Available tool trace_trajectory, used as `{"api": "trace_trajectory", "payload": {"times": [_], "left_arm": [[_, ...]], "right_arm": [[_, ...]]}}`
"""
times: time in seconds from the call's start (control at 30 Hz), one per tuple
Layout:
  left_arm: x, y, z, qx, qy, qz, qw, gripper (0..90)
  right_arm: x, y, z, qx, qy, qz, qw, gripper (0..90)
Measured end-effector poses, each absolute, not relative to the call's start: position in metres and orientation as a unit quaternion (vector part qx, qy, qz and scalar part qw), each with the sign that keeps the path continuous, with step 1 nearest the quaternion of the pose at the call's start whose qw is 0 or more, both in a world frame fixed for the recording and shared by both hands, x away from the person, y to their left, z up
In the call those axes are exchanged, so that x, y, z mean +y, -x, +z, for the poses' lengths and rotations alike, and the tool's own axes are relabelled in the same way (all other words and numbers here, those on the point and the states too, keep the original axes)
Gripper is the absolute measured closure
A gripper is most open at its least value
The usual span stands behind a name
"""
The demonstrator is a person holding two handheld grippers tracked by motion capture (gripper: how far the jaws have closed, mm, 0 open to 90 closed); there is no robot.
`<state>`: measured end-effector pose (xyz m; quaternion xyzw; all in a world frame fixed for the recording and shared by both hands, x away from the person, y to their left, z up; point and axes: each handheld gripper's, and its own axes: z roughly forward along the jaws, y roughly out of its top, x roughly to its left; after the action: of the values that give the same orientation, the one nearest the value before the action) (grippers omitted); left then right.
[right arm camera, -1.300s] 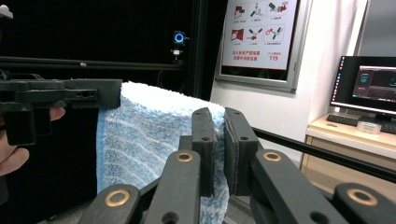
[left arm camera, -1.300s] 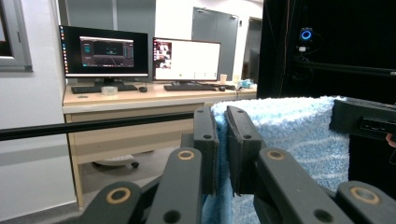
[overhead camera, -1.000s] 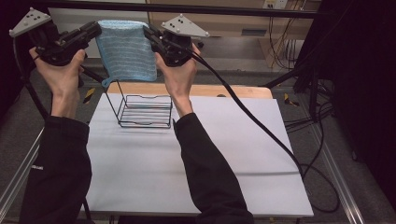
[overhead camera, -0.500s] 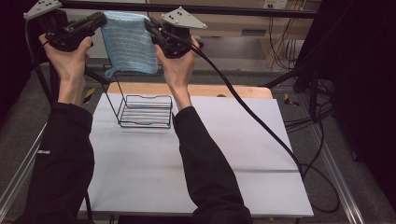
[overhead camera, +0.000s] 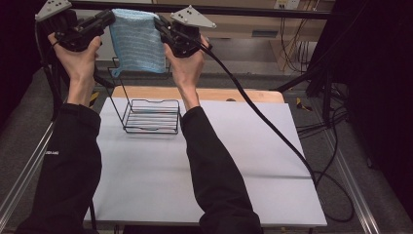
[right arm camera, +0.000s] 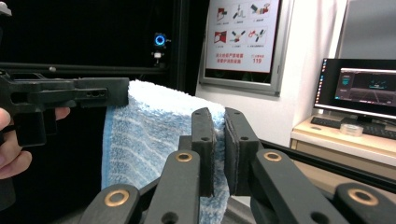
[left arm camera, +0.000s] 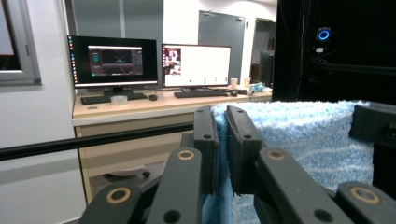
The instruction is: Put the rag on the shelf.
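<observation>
Blue terry towel (overhead camera: 137,41) held up taut above the wire rack (overhead camera: 150,115) near the counter's (overhead camera: 243,161) far left corner. Left hand-held gripper (overhead camera: 108,18) and right hand-held gripper (overhead camera: 161,25) each clamped on a top corner, arms raised forward. Likely next: lowering, draping over the rack.

Only a wire rack (overhead camera: 148,114) stands near the white table's (overhead camera: 234,161) far-left edge, open surface elsewhere.
</observation>
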<state>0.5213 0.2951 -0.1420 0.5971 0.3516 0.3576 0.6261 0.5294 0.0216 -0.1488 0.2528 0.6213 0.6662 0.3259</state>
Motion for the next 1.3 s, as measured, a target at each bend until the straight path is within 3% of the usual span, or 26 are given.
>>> {"api": "trace_trajectory", "payload": {"times": [0.63, 0.87, 1.3], "left_arm": [[0.311, -0.519, -0.197, 0.363, -0.613, 0.345, 0.612, 83.0], [0.317, -0.507, -0.216, 0.356, -0.620, 0.332, 0.616, 82.9], [0.324, -0.475, -0.227, 0.333, -0.638, 0.320, 0.617, 82.4]], "right_arm": [[0.032, -0.548, -0.188, 0.676, -0.260, 0.627, 0.288, 83.6], [0.028, -0.540, -0.205, 0.684, -0.261, 0.635, 0.249, 83.0], [0.023, -0.512, -0.214, 0.704, -0.236, 0.630, 0.228, 81.8]]}}
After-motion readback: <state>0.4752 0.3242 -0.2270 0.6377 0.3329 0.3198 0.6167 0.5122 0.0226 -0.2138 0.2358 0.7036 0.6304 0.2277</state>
